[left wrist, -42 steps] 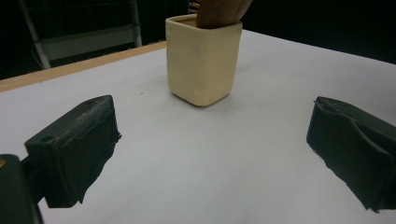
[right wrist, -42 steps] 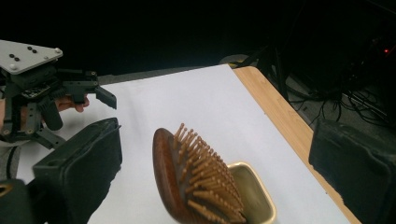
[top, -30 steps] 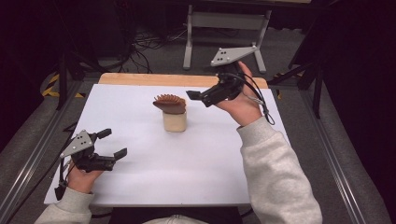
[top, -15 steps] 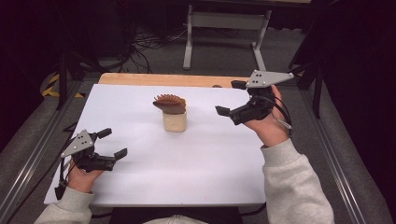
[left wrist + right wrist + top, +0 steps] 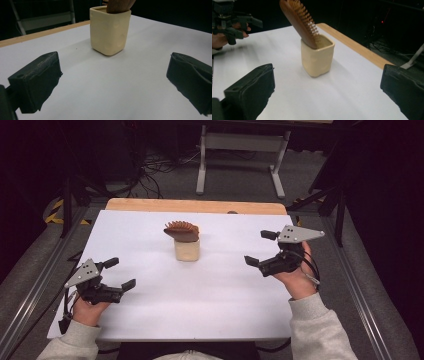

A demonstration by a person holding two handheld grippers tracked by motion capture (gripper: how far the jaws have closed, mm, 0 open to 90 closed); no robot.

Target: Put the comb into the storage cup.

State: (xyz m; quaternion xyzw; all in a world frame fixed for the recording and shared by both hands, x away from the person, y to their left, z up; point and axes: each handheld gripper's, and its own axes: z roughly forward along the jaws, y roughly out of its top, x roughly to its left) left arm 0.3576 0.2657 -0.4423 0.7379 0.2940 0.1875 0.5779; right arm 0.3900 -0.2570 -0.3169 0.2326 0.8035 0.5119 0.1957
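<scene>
**Centre of the Bench: Brush in the Cup, Both Tools Empty**

Near the middle of the high view, a cream cup (image 5: 187, 250) stood upright on the white bench (image 5: 210, 305). A brown wooden hairbrush (image 5: 182, 231) leaned in it, head up, bristles showing. At lower left of the frame, the left hand-held gripper (image 5: 120, 273) rested low over the bench, jaws spread wide, gripping nothing. At right of the frame, the right hand-held gripper (image 5: 260, 248) hovered well apart from the cup, jaws likewise wide and empty.
</scene>
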